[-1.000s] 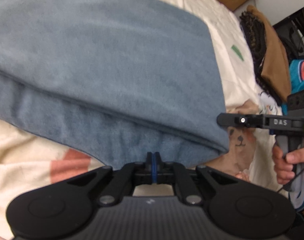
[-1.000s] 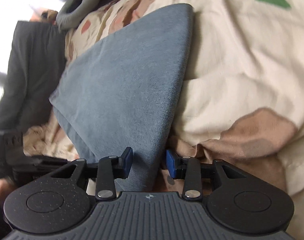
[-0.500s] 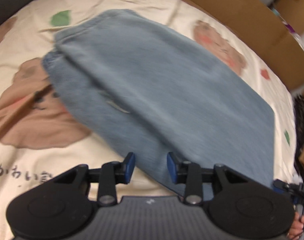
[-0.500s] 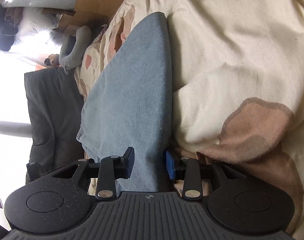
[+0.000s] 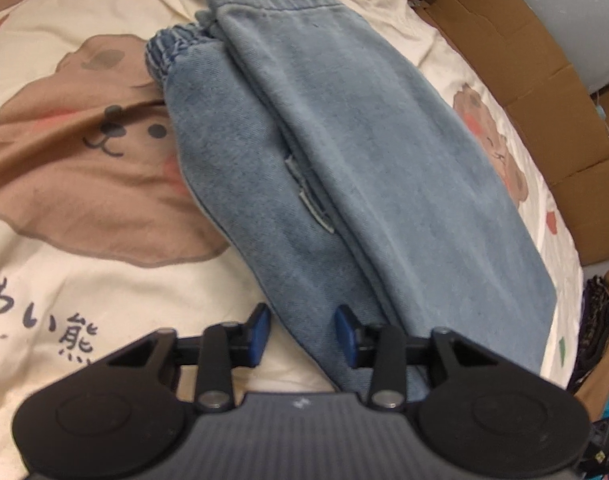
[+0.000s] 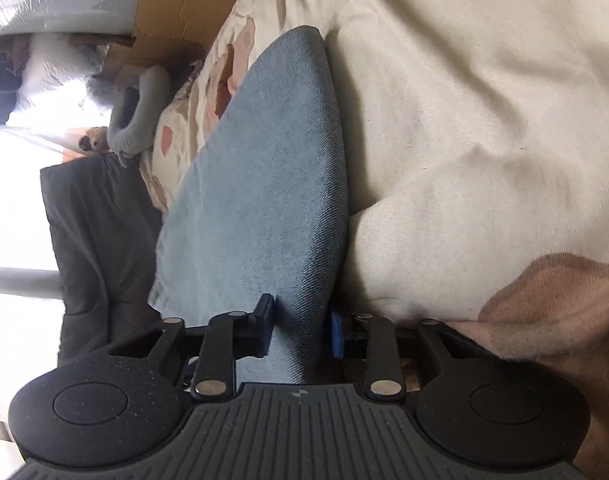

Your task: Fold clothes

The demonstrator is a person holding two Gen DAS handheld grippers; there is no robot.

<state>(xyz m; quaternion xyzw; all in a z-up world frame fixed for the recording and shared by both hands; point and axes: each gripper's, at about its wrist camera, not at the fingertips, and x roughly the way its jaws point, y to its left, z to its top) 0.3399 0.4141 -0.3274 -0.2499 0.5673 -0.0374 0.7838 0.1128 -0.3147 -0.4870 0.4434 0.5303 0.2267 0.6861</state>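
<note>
Folded light-blue denim pants (image 5: 344, 152) lie on a cream bear-print bedsheet (image 5: 84, 260), their elastic waistband (image 5: 164, 52) at the far end. My left gripper (image 5: 302, 334) hovers over the near edge of the pants. Its jaws are closing slightly, the denim edge lies between them, and the pads do not press on it. In the right wrist view the pants (image 6: 264, 184) run away from me as a long fold. My right gripper (image 6: 300, 330) is closing, and the denim fold fills the gap, touching both pads.
Flattened cardboard (image 5: 524, 60) borders the far side of the bed. A pile of dark and brown clothes (image 5: 600, 320) sits at the right edge. In the right wrist view, dark fabric (image 6: 88, 232) and a grey curved object (image 6: 140, 116) lie beyond the sheet (image 6: 464, 120).
My left gripper let go of the denim fold, opened and swung across to the pants' long side. My right gripper rolled and sank a little, and its jaws narrowed on the fold.
</note>
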